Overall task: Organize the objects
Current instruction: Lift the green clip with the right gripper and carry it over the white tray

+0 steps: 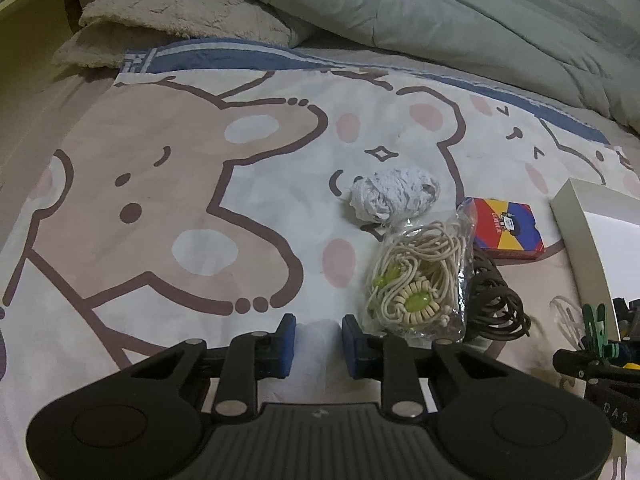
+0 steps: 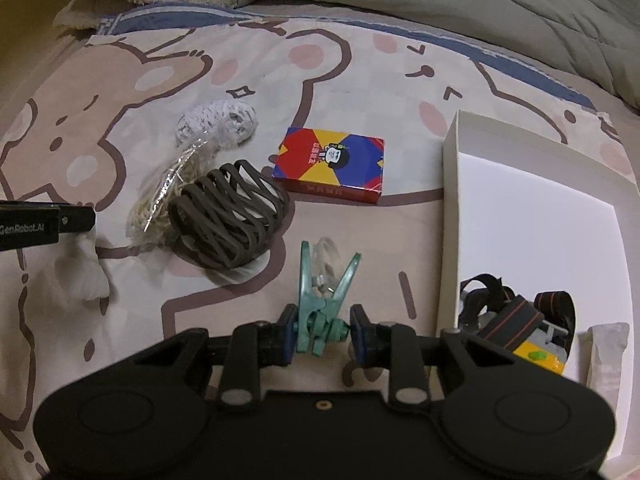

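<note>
Green plastic clip (image 2: pixel 320 312) gripped in the right claw (image 2: pixel 322 334).
Left claw (image 1: pixel 319 344) pinches white tissue (image 1: pixel 319 354) above the bed (image 1: pixel 160 200).

Left gripper (image 1: pixel 319 340) fingers narrowed on white wad; right gripper (image 2: pixel 323 334) fingers clamp green clip, both angled down

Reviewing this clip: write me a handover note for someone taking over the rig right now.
Left gripper: apparently shut on a white soft wad.
Right gripper: shut on the green clip.
Done: the white box on the right holds the headlamp.
On the bedsheet: card pack, brown coiled band, bag of cream cord, white crocheted bundle.
Left: probably box both held items, then the rest.
</note>
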